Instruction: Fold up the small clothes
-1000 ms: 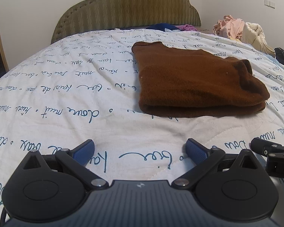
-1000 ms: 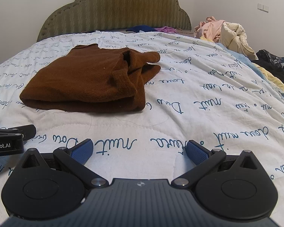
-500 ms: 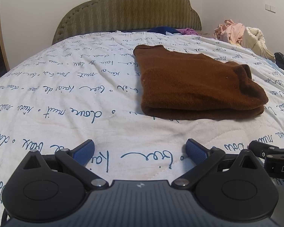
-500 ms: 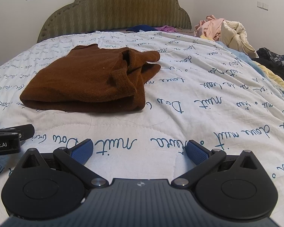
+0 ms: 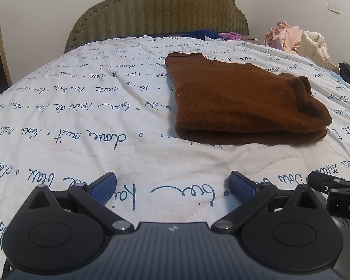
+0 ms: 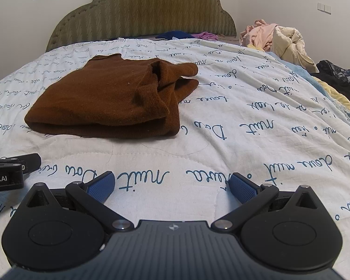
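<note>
The brown sweater (image 5: 242,98) lies folded mid-bed (image 5: 81,107), soft, light and floppy, best pinched at its doubled near edge, while the left gripper (image 5: 172,184) and right gripper (image 6: 171,184) gape wide, empty.

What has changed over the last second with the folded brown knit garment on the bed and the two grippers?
Very little. In the left wrist view the folded brown knit garment sits slightly lower in frame than before, so the left gripper tilted or drifted a bit. Nothing was grasped or released. The garment kept its folded shape on the white script-printed quilt, and the right gripper stayed open and empty.
</note>
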`<state>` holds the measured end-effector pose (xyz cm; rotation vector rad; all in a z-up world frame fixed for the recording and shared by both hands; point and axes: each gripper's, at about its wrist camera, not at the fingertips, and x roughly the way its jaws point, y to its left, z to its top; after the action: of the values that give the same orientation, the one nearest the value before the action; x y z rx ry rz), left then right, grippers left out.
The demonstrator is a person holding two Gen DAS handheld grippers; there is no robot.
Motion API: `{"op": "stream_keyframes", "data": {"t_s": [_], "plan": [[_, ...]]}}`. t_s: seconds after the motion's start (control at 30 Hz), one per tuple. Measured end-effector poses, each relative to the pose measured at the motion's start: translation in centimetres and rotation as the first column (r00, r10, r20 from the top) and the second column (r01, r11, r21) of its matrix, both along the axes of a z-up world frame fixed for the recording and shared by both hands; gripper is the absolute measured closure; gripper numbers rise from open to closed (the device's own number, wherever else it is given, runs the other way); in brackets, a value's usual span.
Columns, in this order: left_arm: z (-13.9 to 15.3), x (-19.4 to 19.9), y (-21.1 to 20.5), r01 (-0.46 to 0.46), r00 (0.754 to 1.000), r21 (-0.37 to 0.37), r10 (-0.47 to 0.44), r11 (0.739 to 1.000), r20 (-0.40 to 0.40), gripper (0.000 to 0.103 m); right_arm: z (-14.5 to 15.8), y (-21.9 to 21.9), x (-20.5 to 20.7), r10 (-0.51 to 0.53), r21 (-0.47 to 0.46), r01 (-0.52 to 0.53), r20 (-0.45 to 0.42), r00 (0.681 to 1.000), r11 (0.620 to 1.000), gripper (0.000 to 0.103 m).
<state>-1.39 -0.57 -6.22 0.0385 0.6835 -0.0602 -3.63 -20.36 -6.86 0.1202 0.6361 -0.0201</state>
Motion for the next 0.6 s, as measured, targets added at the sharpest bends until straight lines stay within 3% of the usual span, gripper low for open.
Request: {"op": "stream_keyframes", "data": {"t_s": [0.6], "plan": [[0.07,-0.12,-0.17,0.006,1.000,0.026,-0.006,1.000,-0.001,0.000,-0.07,-0.22,0.01,0.002,0.014,-0.002,-0.001,1.000,1.000,0.000]]}}
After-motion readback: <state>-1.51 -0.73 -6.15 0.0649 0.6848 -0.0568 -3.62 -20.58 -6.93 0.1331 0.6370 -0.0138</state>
